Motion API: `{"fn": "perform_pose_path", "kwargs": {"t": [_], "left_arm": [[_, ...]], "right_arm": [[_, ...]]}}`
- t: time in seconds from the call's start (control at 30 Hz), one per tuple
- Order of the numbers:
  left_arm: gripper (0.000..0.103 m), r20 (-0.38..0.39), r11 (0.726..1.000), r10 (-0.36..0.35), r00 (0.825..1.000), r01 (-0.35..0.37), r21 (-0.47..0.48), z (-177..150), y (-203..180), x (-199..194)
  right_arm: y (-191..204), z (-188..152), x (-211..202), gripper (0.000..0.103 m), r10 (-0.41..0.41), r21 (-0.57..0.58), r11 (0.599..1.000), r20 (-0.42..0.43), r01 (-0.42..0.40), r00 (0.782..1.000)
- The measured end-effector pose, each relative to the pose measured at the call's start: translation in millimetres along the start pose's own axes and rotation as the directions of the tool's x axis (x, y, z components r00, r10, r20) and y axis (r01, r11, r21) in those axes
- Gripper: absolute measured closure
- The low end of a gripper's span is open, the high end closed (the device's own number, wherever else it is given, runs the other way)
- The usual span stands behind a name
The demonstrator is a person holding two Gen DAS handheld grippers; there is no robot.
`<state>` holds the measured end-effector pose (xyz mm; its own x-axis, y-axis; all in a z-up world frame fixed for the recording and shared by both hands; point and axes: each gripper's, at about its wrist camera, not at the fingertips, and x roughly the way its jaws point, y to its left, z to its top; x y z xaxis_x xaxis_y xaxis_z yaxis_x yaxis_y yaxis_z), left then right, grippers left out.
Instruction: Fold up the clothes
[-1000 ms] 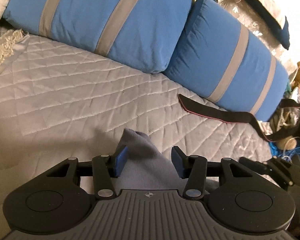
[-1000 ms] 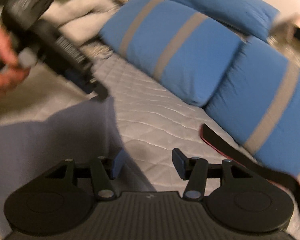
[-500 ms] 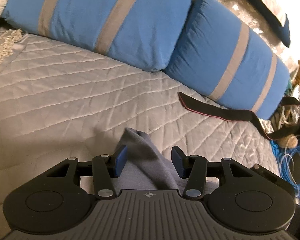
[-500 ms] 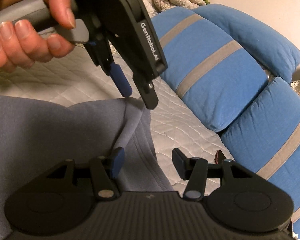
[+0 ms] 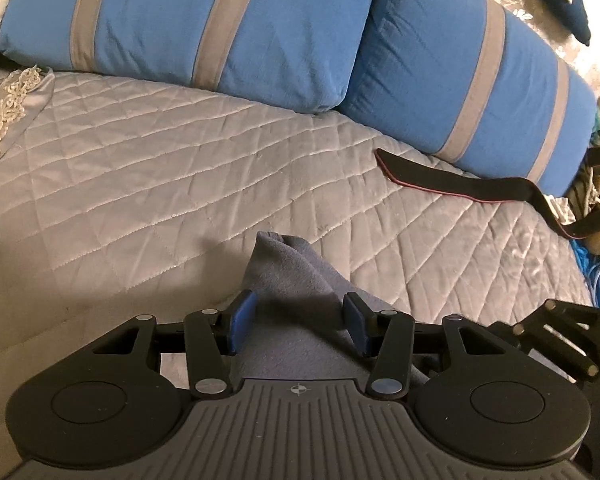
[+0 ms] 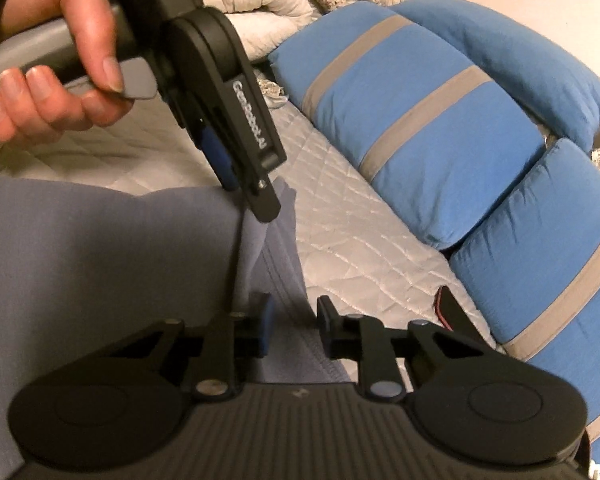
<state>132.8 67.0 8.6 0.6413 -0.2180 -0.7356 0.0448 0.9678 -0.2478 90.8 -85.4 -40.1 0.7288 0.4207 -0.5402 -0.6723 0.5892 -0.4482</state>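
Note:
A grey-blue garment [image 6: 100,248] lies spread on the quilted bed [image 5: 160,184]. Its raised corner [image 5: 288,276] pokes up between the fingers of my left gripper [image 5: 298,318], whose jaws stand wide apart around the fabric without pinching it. In the right wrist view the left gripper [image 6: 252,196] comes down from the upper left, held by a hand [image 6: 56,76], with its tips at the garment's edge. My right gripper [image 6: 292,326] is over the garment's hem, its jaws partly closed with a gap still between the pads.
Two blue pillows with grey stripes [image 5: 204,28] [image 5: 472,80] line the far side of the bed. A black strap [image 5: 452,182] lies on the quilt by the right pillow. Lace trim [image 5: 4,104] is at the left, cables [image 5: 596,264] at the right edge.
My right gripper moved over the garment's hem next to the left gripper, and its jaws have narrowed. The left gripper shifted slightly and stays open around the raised corner.

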Motion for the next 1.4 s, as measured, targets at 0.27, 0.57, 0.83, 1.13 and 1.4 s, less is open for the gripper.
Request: {"fn": "perform_pose_path", "kwargs": {"t": [0.27, 0.57, 0.83, 1.13, 1.4], "left_arm": [[0.056, -0.003, 1.0, -0.007, 1.0, 0.007, -0.011, -1, 3, -1], [0.056, -0.013, 1.0, -0.007, 1.0, 0.007, 0.009, -2, 3, -2], [0.056, -0.018, 0.998, 0.017, 1.0, -0.016, 0.062, -6, -2, -1], [0.056, -0.02, 0.991, 0.088, 0.996, -0.086, 0.105, -8, -3, -5], [0.056, -0.113, 0.985, 0.131, 0.985, -0.117, 0.127, -11, 0, -3]], "right_arm": [[-4, -6, 11, 0.087, 0.057, 0.027, 0.998, -0.03, -0.056, 0.998], [-27, -10, 9, 0.098, 0.006, 0.173, 0.985, 0.0, -0.006, 1.0], [-64, -19, 8, 0.098, 0.052, 0.454, 0.889, 0.041, -0.065, 0.998], [-65, -20, 9, 0.095, 0.057, 0.489, 0.871, -0.001, -0.049, 0.998], [-35, 21, -8, 0.079, 0.014, 0.127, 0.992, -0.002, -0.014, 1.0]]}}
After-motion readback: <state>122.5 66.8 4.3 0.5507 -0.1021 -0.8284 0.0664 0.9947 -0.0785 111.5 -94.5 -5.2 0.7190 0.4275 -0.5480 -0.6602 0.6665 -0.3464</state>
